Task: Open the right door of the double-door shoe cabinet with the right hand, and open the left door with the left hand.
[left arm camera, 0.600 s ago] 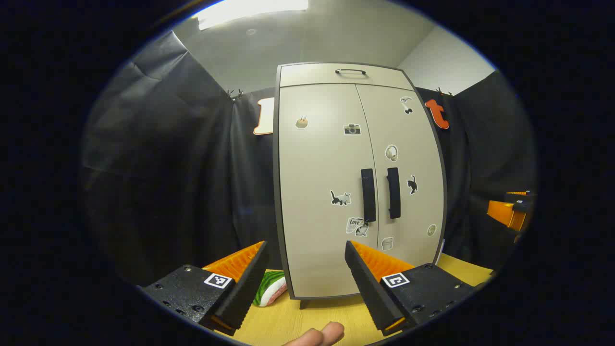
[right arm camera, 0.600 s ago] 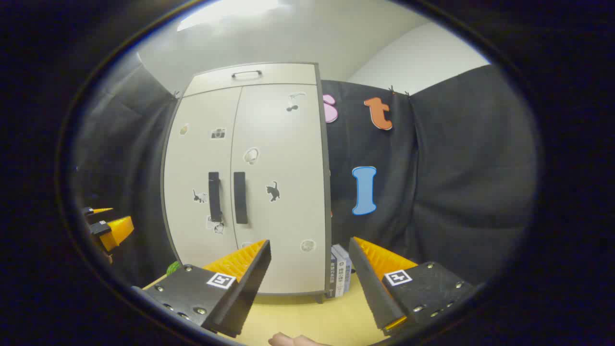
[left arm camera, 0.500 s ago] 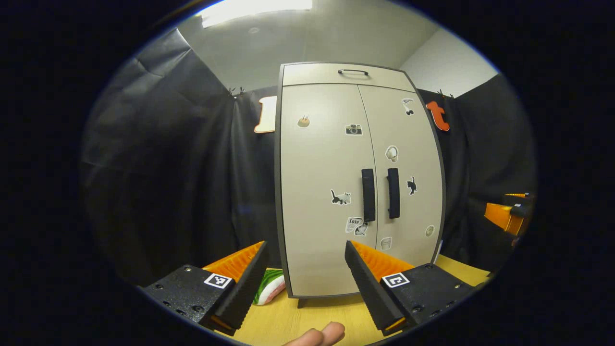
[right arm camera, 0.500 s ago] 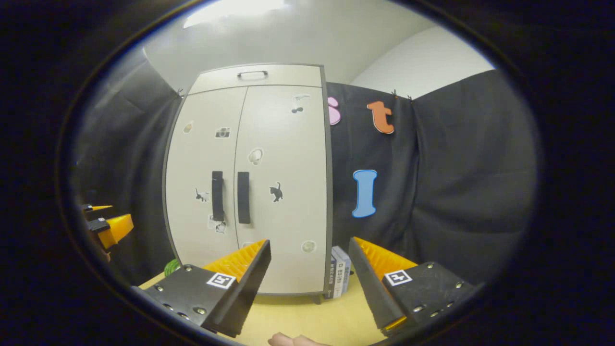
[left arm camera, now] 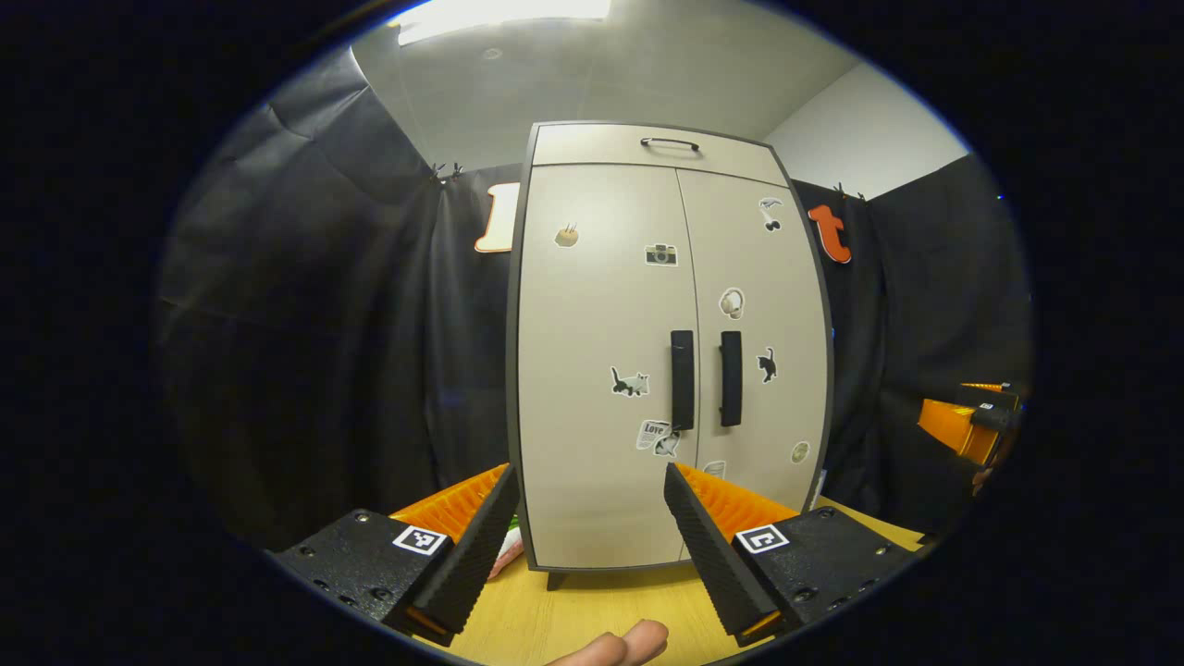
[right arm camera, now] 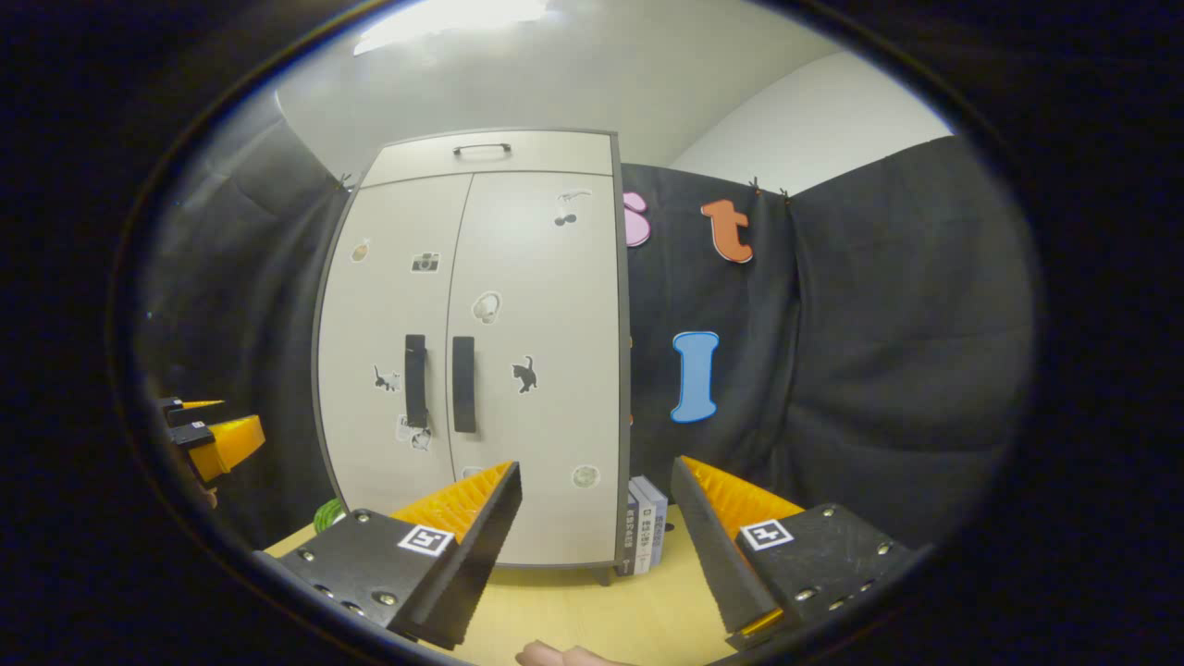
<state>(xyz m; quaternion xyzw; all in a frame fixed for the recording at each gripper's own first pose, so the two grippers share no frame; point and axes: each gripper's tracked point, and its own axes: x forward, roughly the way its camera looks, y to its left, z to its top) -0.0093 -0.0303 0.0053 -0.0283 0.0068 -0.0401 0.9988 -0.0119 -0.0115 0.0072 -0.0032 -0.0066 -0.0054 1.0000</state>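
The shoe cabinet (left arm camera: 666,351) stands upright at the far side of the worktop (left arm camera: 592,610), against the black cloth wall, with both doors shut flat. Its two dark vertical handles sit side by side at the middle seam: the left door handle (left arm camera: 682,379) and the right door handle (left arm camera: 731,377). Paired so close, they leave only a narrow strip between them for a finger to slip in.

The left hand-held gripper (left arm camera: 587,532) is released, jaws spread wide and holding nothing, well apart from the cabinet and pointed at the lower part of the left door. The right hand-held gripper (right arm camera: 597,527) is likewise spread and empty, aimed at the cabinet's right edge rather than at the handles (a sensible start, since the right door is to go first). Each sits on its own side, which I judge keeps the arms from crossing once the doors swing outward.

A fingertip (left arm camera: 638,640) of the person shows at the near edge of the left gripper view, cut off. A few books (right arm camera: 645,523) stand just beside the cabinet's right foot, partly hidden behind it. Something green and white (left arm camera: 507,546) lies left of the cabinet, mostly covered by the left gripper's finger; I cannot tell what it is. What the cabinet holds is hidden behind the doors.
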